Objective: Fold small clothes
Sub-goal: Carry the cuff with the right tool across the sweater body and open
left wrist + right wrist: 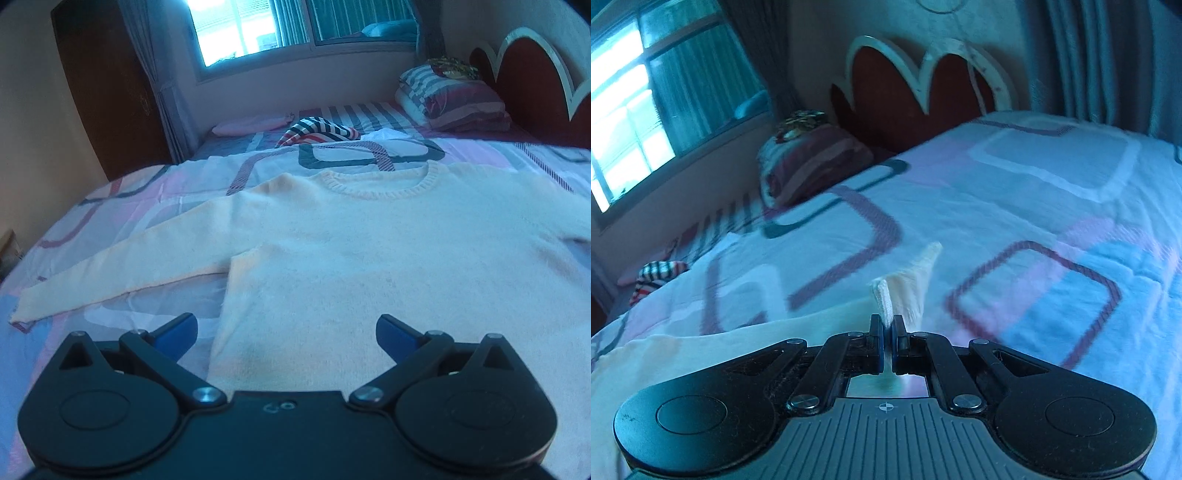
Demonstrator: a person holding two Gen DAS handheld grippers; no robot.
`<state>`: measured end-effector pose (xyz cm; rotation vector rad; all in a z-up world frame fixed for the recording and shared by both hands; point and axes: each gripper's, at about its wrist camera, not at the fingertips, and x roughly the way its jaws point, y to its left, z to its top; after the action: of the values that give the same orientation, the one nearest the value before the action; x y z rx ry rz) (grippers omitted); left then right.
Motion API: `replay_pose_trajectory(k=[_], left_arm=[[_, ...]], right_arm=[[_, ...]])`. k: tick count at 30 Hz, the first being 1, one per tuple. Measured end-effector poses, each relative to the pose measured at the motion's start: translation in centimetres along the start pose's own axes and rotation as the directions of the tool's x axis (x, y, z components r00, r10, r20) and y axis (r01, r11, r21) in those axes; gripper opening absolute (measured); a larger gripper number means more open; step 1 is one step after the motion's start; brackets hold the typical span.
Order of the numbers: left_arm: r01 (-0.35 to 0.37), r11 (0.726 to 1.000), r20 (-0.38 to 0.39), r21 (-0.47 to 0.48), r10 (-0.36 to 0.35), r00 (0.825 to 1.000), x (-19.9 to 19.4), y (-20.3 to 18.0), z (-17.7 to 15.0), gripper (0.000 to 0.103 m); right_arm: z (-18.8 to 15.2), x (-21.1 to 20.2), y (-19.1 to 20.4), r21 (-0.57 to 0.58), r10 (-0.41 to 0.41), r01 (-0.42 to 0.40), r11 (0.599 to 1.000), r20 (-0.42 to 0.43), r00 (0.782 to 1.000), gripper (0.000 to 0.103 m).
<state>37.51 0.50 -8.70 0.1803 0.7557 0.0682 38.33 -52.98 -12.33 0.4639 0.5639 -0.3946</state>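
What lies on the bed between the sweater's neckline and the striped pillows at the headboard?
Left wrist view: a crumpled striped garment on bedcover, between sweater and pillows.

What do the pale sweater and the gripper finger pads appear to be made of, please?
The sweater looks like soft, fuzzy knit, probably wool or acrylic: its collar is ribbed and its surface matte and napped. The pads on the left gripper look like smooth blue plastic or rubber; which one is unclear.
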Motion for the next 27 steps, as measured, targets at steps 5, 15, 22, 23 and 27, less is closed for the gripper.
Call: replay_pose_trajectory(k=[5,15,22,23,27], left_arm=[[0.020,0.999,-0.002,-0.038,-0.020,1.000,1.7,1.1,0.7,0.102],[0.071,0.995,-0.017,-0.070,-0.072,0.997,4.1,4.5,1.0,0.102],[0.104,0.987,-0.018,-0.120,-0.107,0.994,6.1,8.0,1.9,0.101],[0.110,0.986,-0.017,-0.124,-0.113,0.993,6.3,8.3,2.0,0.101],[0.118,0.984,-0.008,-0.132,-0.120,0.993,6.6,9.4,2.2,0.101]], right_arm=[[-1.3,-0.8,7.3,-0.086,0.116,-0.116,0.989,-0.012,0.993,0.003],[-7.2,0.0,23.3,-0.222,0.291,-0.306,0.926,-0.100,0.952,0.003],[-12.3,1.0,32.0,-0.318,0.354,-0.390,0.864,-0.166,0.920,0.003],[-13.0,1.2,33.3,-0.335,0.360,-0.399,0.854,-0.173,0.917,0.003],[-16.0,1.3,37.4,-0.387,0.394,-0.445,0.807,-0.208,0.895,0.003]])
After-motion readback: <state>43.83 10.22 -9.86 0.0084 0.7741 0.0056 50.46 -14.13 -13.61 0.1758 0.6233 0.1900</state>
